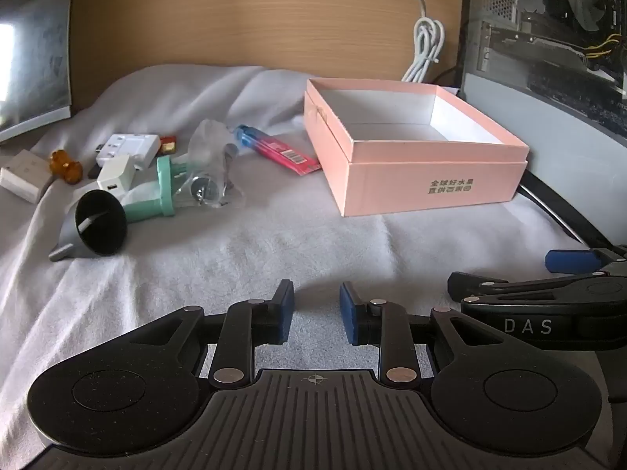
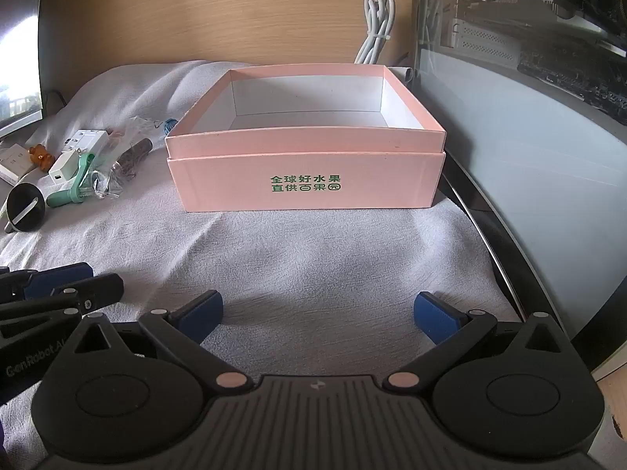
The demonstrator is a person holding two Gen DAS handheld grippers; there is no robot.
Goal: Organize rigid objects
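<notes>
We see the open pink box [image 2: 305, 180] sitting on a white cloth [image 2: 313, 258] over the table, its white inside bare. To its left lies a cluster of small things: a black funnel [image 1: 96, 223], a mint-green plastic piece [image 1: 156, 192], 2 white chargers [image 1: 117, 178], an amber figurine [image 1: 66, 164], a clear bag [image 1: 211, 164] and a blue-and-pink packet [image 1: 274, 149]. Our left hand-held gripper [image 1: 316, 309] hovers over bare cloth, jaws narrowly apart, holding nothing. Our right hand-held gripper [image 2: 317, 313] faces the box, jaws spread wide, empty.
</notes>
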